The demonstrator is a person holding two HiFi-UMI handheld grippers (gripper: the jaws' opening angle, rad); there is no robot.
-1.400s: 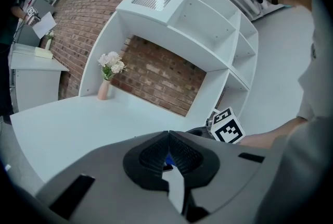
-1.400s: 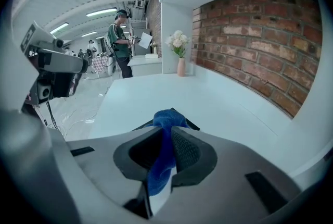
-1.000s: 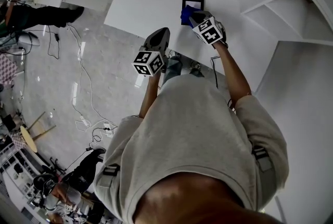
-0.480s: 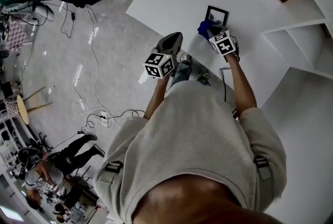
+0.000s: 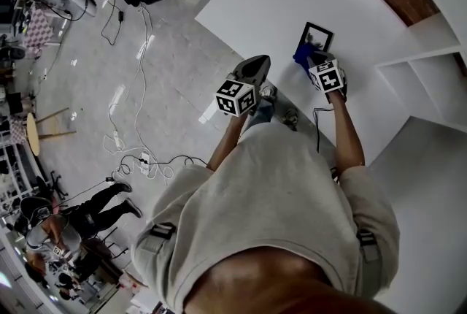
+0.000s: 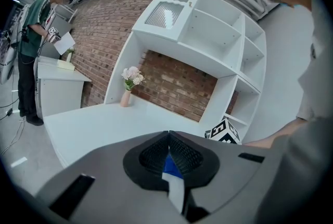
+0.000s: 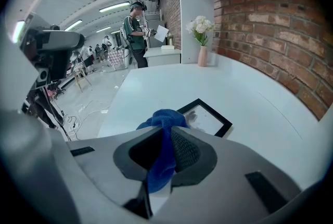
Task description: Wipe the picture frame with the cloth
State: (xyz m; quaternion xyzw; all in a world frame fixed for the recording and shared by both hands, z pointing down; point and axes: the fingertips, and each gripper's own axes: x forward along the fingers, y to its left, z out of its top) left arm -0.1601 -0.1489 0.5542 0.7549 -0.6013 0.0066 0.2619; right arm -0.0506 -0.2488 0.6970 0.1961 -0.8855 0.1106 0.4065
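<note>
Versus one second ago: no change in grip or placing. Right gripper (image 5: 312, 61) (image 7: 165, 135) still clamped on the blue cloth (image 5: 302, 52) (image 7: 163, 116), still at the near corner of the picture frame (image 5: 319, 33) (image 7: 209, 120). Only a swing of the head view noted, with frame and both grippers now further right in it.

Frame flat on the white table (image 5: 248, 6), glass up, not far in from the edge on the person's side. Cloth bunched between the right jaws, spilling past the tips and over the frame's near corner; contact with the glass not resolvable.

Right forearm stretched forward over the table, marker cube on top. Left gripper (image 5: 255, 66) (image 6: 169, 137) pressed together on nothing, held over the table edge, well apart from the frame, left forearm at shorter reach.
</note>
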